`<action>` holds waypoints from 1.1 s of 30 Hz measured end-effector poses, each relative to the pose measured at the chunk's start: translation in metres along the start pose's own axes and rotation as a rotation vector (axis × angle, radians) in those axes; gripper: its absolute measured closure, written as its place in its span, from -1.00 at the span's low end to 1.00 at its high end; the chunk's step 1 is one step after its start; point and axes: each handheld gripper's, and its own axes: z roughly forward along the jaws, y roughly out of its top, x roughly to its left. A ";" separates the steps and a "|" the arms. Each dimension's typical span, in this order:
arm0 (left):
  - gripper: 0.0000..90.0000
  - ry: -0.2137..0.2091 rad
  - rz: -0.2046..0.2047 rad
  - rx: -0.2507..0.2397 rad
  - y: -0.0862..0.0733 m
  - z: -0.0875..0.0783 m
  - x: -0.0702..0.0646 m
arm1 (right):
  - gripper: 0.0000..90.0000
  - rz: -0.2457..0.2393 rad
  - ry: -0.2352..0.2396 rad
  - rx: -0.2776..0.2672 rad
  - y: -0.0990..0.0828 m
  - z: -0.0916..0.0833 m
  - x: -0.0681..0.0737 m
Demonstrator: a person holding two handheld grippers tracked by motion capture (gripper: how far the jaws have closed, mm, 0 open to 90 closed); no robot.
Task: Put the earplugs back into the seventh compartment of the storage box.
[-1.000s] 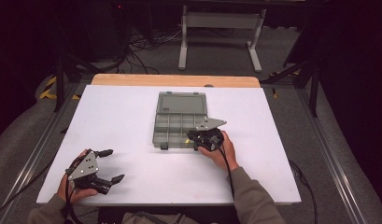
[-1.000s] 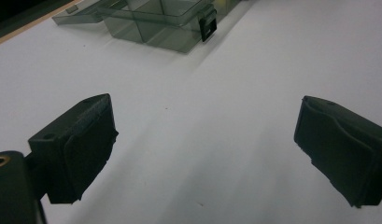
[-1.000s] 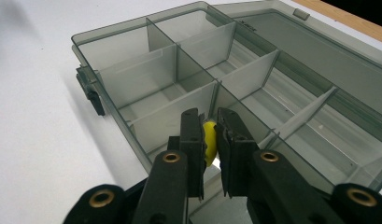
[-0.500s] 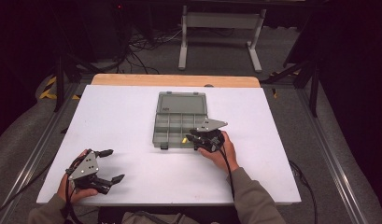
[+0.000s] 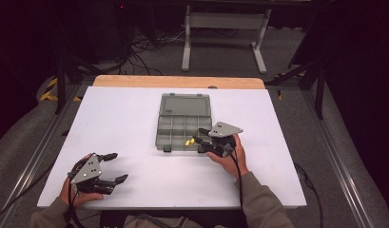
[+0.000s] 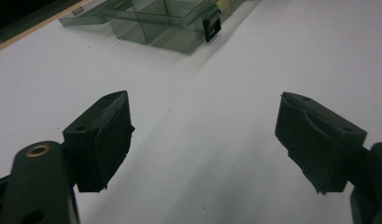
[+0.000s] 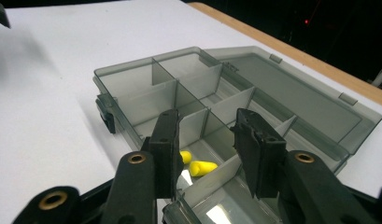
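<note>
Right tongs (image 7: 205,154) are opening, releasing yellow earplugs (image 7: 201,167) into the compartment below; left tongs (image 6: 202,140) are resting apart, empty.

Right hand-held gripper (image 5: 198,140) parted over yellow earplugs (image 5: 188,141) in organizer box (image 5: 175,128).

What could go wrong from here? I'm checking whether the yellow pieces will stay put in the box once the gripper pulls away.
1. The right gripper, whose jaws have just been opening, stands over the compartment with the two yellow earplugs; lifting out carelessly, a jaw might catch a divider and jolt the organizer box.
2. The open lid lies flat behind; closing it later could shift the light box.
3. The left gripper rests apart, open, steadying nothing.
</note>
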 end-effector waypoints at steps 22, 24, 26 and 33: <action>0.94 -0.039 0.016 0.007 0.033 0.027 0.032 | 1.00 -0.086 -0.013 0.031 -0.003 -0.035 -0.002; 0.99 -0.041 0.012 0.017 0.035 0.030 0.035 | 1.00 -0.086 -0.009 0.043 -0.004 -0.035 -0.004; 0.99 -0.047 0.010 0.024 0.036 0.033 0.038 | 1.00 -0.080 -0.007 0.056 -0.005 -0.035 -0.006; 0.99 -0.061 -0.001 0.046 0.047 0.049 0.055 | 1.00 -0.064 -0.024 0.093 -0.010 -0.036 -0.017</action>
